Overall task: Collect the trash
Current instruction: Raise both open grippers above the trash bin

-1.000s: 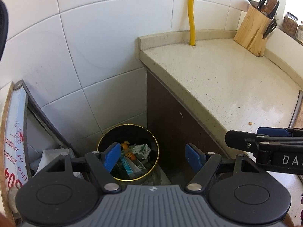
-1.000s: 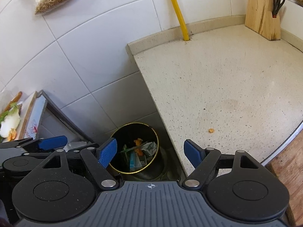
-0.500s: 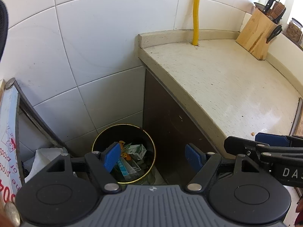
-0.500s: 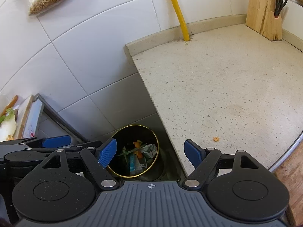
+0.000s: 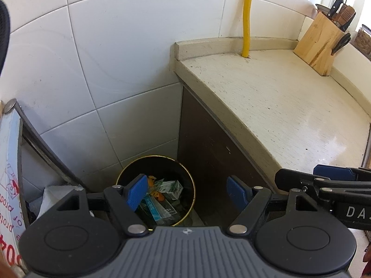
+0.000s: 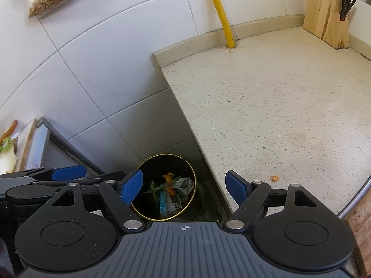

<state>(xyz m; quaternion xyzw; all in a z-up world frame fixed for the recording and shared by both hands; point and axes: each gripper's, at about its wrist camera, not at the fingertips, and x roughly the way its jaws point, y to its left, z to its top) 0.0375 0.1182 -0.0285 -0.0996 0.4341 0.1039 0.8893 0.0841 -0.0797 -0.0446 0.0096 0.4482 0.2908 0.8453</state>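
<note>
Both the left gripper [image 5: 187, 191] and the right gripper [image 6: 184, 186] hang with jaws spread wide and empty above the gold-rimmed trash bin [image 6: 193, 180], which stands on the floor beside the countertop [image 6: 278, 106] and contains cartons [image 5: 172, 187] and orange scraps [image 6: 171, 191].

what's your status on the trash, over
Left gripper open, empty. Right gripper open, empty. Trash bin below holds wrappers and peel. One orange crumb left on counter; nothing blocking.
</note>
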